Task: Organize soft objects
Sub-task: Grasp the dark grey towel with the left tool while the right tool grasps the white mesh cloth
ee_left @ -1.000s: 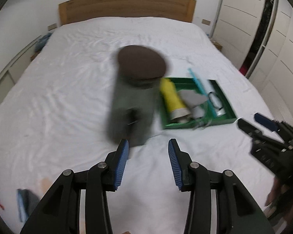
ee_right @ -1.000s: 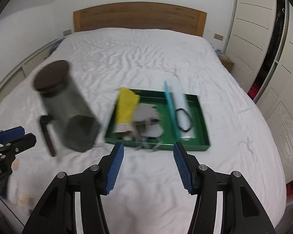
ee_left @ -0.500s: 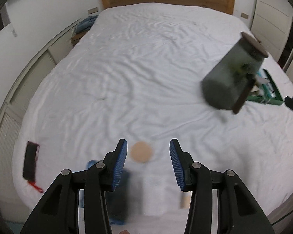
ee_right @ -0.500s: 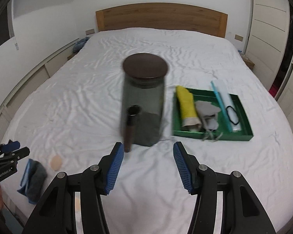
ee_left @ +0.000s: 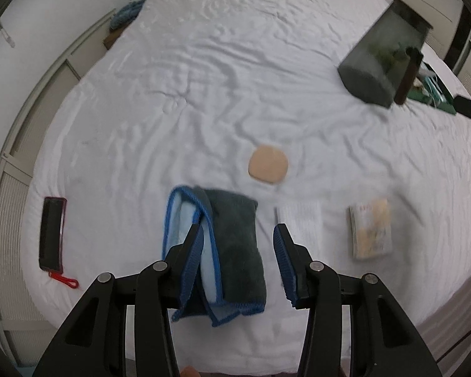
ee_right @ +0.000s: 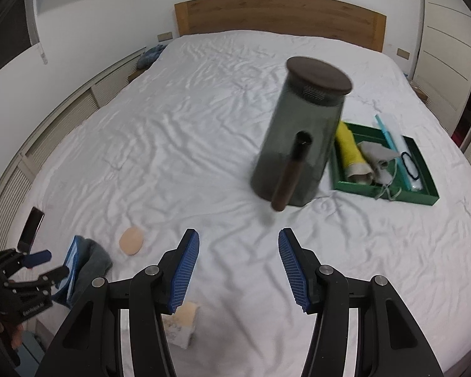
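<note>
- Risk: the left hand-held gripper (ee_left: 238, 262), jaws spread and empty, may pinch only the towel's (ee_left: 232, 245) top fold or snag the bed (ee_left: 188, 78) sheet.
- Towel: folded, dark grey with blue trim, limp, low centre of the left view, under the fingers.
- Right hand-held gripper (ee_right: 238, 265): agape, empty, facing the jug (ee_right: 301, 132).

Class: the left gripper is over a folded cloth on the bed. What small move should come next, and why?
Probably lower the open left gripper and shut on the folded grey-and-blue towel: the towel already lies between its fingers, and nothing is gripped yet.
</note>
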`<state>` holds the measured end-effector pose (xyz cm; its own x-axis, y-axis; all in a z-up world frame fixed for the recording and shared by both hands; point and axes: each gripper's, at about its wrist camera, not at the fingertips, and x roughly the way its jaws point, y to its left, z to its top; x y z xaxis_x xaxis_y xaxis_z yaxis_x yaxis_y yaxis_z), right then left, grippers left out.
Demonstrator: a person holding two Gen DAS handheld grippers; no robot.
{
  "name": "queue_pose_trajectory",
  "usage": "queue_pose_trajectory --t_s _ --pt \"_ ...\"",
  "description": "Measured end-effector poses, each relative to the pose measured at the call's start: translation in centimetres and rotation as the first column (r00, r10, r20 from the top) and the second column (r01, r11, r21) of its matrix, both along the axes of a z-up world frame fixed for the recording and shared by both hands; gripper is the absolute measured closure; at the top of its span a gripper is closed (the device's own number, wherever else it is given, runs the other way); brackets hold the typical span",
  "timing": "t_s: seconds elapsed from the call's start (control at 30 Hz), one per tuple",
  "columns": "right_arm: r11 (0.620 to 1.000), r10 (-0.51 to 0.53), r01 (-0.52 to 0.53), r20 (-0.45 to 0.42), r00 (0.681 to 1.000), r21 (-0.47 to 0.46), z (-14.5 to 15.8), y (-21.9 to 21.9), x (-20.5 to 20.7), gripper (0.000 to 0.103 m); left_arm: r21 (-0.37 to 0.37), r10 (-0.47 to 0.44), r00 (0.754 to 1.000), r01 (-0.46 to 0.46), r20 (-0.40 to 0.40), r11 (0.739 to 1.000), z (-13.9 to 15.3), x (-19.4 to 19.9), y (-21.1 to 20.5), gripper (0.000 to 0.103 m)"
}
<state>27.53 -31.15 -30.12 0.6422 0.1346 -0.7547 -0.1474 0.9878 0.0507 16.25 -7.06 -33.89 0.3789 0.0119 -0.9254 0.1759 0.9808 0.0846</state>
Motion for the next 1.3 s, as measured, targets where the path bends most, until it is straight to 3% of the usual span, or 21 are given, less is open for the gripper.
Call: queue_pose_trajectory --t_s 0.23,0.7,1.3 --pt "1.0 0.01 -0.01 -0.028 1.0 0.008 -2.1 1.2 0.6 0.05 -0.029 0.002 0.999 -0.004 -0.037 1.0 -1.9 -0.7 0.5 0.061" --pt "1.0 0.022 -0.022 -0.09 0.996 0.0 -5.9 1.0 0.0 0.05 -0.11 -0.09 0.993 0.081 -0.079 0.991 -3.3 -0.9 -4.3 0.061" --pt "1.0 -0.001 0.001 -0.11 0.994 0.004 -7.2 -0.5 -1.2 0.05 -0.107 -0.085 0.987 0.07 -0.138 0.992 -7.5 -0.6 -6.1 0.061"
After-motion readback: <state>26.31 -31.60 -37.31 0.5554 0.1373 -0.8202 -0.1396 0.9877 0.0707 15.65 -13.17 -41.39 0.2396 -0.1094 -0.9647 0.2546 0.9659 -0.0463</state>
